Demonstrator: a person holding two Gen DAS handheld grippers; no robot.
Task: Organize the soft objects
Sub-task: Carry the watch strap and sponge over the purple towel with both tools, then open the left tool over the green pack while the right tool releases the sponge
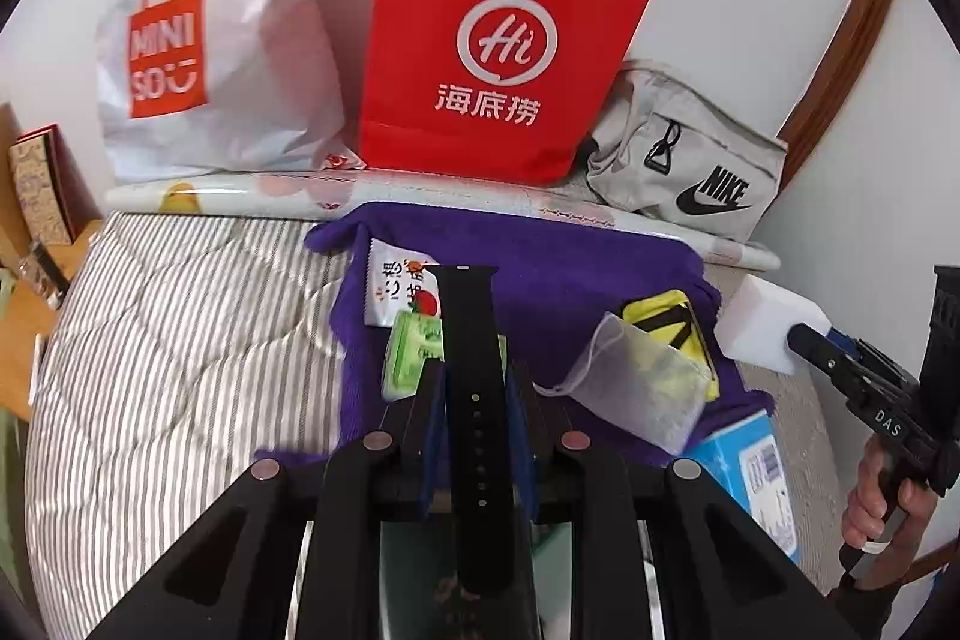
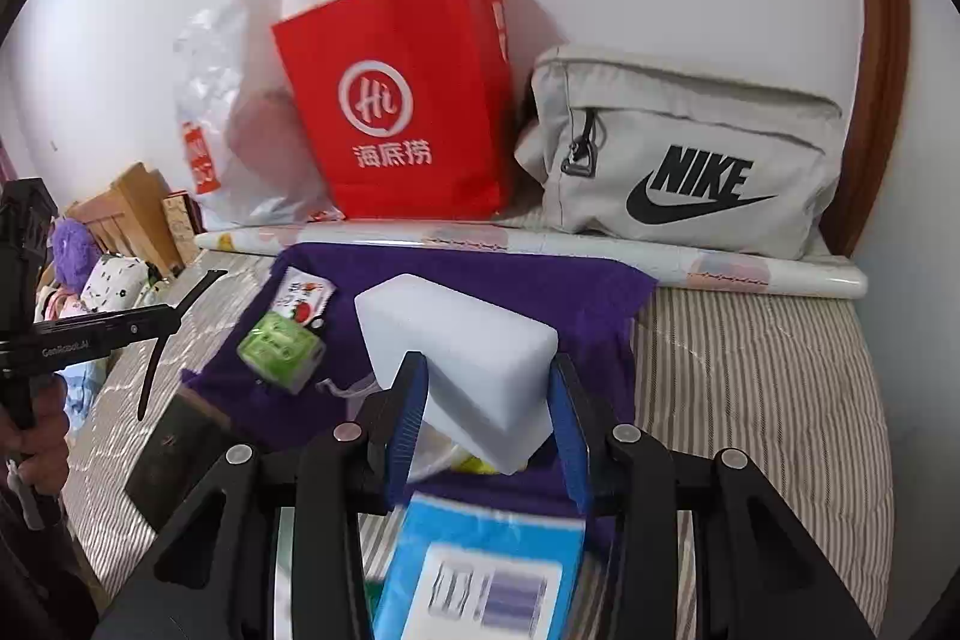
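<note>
In the left wrist view my left gripper (image 1: 476,388) is shut on a black watch strap (image 1: 468,316), which sticks out past the blue pads over a purple towel (image 1: 570,256). On the towel lie a white snack packet (image 1: 393,289), a green pack (image 1: 411,358), a mesh pouch (image 1: 636,394) and a yellow item (image 1: 660,319). My right gripper (image 2: 489,400) is shut on a white sponge block (image 2: 462,346) above the towel (image 2: 480,274). From the right wrist view, the left gripper (image 2: 171,313) with the strap (image 2: 159,352) is at the left. The right gripper (image 1: 801,340) and the sponge (image 1: 762,322) show at the right of the left wrist view.
A red paper bag (image 1: 498,40), a white plastic bag (image 1: 222,40) and a grey Nike bag (image 2: 690,148) stand against the wall behind a paper roll (image 2: 540,244). A blue box (image 2: 480,568) lies close below the right gripper. Striped bedding (image 1: 168,340) spreads to both sides.
</note>
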